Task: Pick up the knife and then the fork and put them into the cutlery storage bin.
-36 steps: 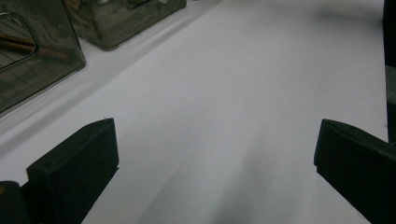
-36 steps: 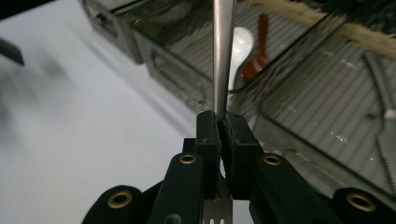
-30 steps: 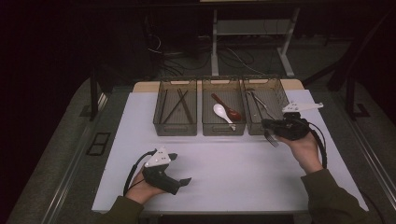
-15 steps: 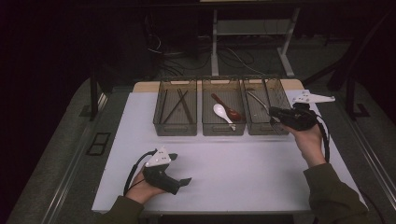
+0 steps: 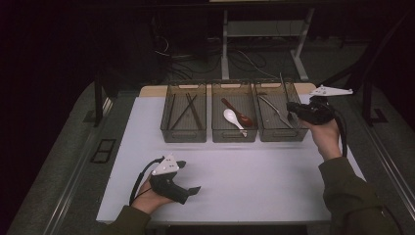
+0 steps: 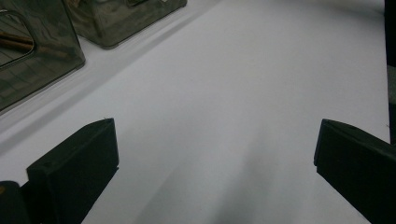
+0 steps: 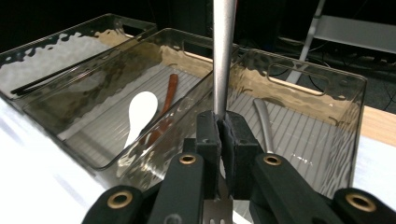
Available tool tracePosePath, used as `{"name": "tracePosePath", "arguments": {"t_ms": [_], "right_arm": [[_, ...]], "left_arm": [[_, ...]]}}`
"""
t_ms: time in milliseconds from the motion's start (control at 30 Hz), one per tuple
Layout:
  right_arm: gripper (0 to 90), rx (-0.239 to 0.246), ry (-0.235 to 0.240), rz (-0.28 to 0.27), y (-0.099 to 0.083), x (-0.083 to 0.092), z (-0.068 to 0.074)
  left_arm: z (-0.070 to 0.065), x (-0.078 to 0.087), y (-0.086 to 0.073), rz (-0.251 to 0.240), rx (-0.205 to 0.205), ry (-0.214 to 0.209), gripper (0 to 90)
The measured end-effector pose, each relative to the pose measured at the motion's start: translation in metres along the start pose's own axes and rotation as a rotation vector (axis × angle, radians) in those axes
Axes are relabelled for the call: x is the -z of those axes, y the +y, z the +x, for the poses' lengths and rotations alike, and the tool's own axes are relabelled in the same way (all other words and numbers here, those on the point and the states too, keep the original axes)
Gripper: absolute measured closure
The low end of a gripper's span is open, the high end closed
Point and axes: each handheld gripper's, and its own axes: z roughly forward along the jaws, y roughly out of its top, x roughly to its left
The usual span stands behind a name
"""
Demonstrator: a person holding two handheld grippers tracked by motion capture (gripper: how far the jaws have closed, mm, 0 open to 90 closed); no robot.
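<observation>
**Fork carried to the rightmost bin**

High view and both gripper views. The right gripper (image 5: pixel 293 108) is clenched on a metal fork (image 7: pixel 223 56): in the right gripper view its two black jaws pinch the handle just above the tines, whose slots show at the bottom edge, and the handle rises straight up out of the grip. In the high view the fork's handle (image 5: pixel 283 84) stands nearly upright over the near right corner of the rightmost bin (image 5: pixel 279 135), with the right hand (image 5: pixel 324 133) just outside that bin's right wall.

Change from the earlier high views: a second ago the right gripper was lower and nearer the person, in front of the bin's right end, the fork slanting down toward the tabletop (image 5: pixel 254 176). It has since travelled away from the person and slightly upward, and the fork now points up. Judged from this, the fork is being brought over the bin for placement; it is not yet released.

The rightmost bin already holds a metal utensil (image 7: pixel 264 122). The middle bin (image 5: pixel 234 137) contains a white spoon (image 5: pixel 232 117) and a reddish-brown spoon (image 5: pixel 240 113); the left bin (image 5: pixel 183 137) contains dark chopsticks (image 5: pixel 188 110).

The left gripper (image 5: pixel 195 190) rests on the tabletop, unmoved between views, jaws spread wide with nothing between them.
</observation>
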Motion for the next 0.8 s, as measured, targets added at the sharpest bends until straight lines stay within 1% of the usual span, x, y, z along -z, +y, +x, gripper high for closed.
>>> {"name": "tracePosePath", "arguments": {"t_ms": [100, 233, 367, 467, 600, 800], "right_arm": [[84.8, 0.002, -0.011, 0.009, 0.005, -0.004, -0.006], [84.8, 0.007, -0.023, 0.044, 0.011, -0.012, -0.012], [84.7, 0.023, -0.031, 0.075, 0.014, -0.02, -0.016], [84.7, 0.019, -0.032, 0.102, 0.014, -0.026, -0.019], [84.7, 0.029, -0.033, 0.149, 0.012, -0.034, -0.021], [84.7, 0.067, -0.041, 0.233, 0.008, -0.044, -0.025]], "left_arm": [[0.0, 0.0, 0.0, 0.001, 0.0, 0.0, 0.0], [0.0, 0.0, 0.0, 0.001, -0.001, -0.001, 0.0], [0.0, 0.0, 0.0, 0.0, -0.001, -0.001, 0.0], [0.0, 0.0, 0.0, 0.001, -0.002, -0.002, 0.0], [0.0, 0.0, 0.0, 0.001, -0.003, -0.002, 0.0], [-0.001, 0.0, 0.0, 0.003, -0.004, -0.004, 0.0]]}}
